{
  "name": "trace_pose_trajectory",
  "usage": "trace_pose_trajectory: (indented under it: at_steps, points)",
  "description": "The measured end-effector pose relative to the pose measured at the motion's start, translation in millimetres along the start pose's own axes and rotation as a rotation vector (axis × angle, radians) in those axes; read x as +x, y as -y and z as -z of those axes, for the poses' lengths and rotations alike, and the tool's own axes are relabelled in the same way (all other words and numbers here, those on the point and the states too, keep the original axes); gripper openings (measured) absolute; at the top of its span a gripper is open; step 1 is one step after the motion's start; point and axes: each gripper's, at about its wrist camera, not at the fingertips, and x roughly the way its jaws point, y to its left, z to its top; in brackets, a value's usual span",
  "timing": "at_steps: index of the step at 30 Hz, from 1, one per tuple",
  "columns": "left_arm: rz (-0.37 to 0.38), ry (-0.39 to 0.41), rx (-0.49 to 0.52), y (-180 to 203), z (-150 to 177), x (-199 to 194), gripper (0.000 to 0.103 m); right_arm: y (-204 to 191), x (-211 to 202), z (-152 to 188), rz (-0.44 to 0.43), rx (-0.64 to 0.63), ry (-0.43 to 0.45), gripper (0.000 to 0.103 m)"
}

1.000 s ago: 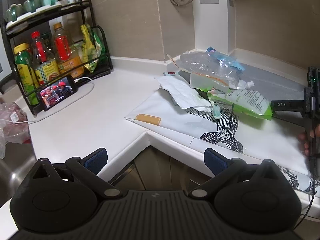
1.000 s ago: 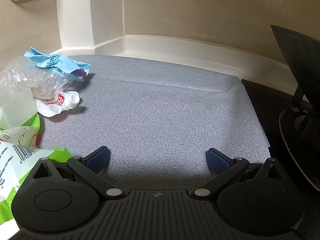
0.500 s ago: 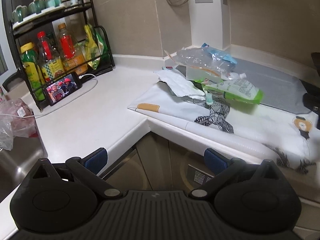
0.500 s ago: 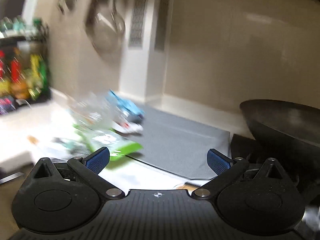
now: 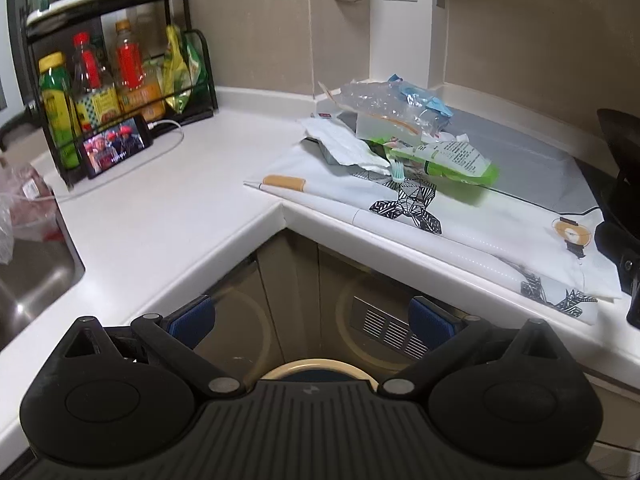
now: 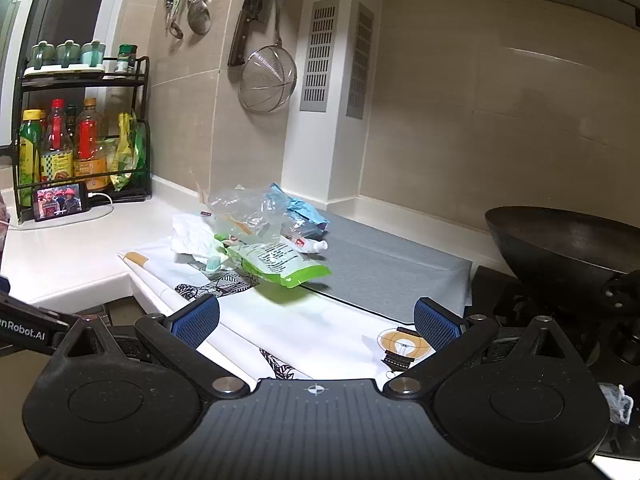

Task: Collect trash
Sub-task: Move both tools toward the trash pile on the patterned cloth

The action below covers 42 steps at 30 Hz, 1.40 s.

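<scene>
Loosely heaped trash pile (image 5: pixel 404 136): clear plastic, green packet (image 6: pixel 276 264), tissue.

A white countertop (image 5: pixel 168 216) carries a patterned white sheet (image 5: pixel 472 236), a grey mat (image 5: pixel 520 160), a phone (image 5: pixel 116 146) and a bottle rack (image 5: pixel 120 80).

Only "nRobot.AI" reads clearly, white on the black left tongs (image 6: pixel 24 334) body at the frame edge
</scene>
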Motion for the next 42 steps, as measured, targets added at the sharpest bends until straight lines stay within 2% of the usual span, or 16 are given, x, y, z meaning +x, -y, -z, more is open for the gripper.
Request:
trace_pose_trajectory:
  at_steps: [15,42]
  points:
    - [0.001,-0.022,-0.03,-14,-1,8,0.103,-18,8,-5,-0.006,-0.028,-0.017,0.103]
    - [0.002,-0.014,-0.006,-10,3,-1,0.103,-17,3,-4,-0.026,-0.038,-0.012,0.103]
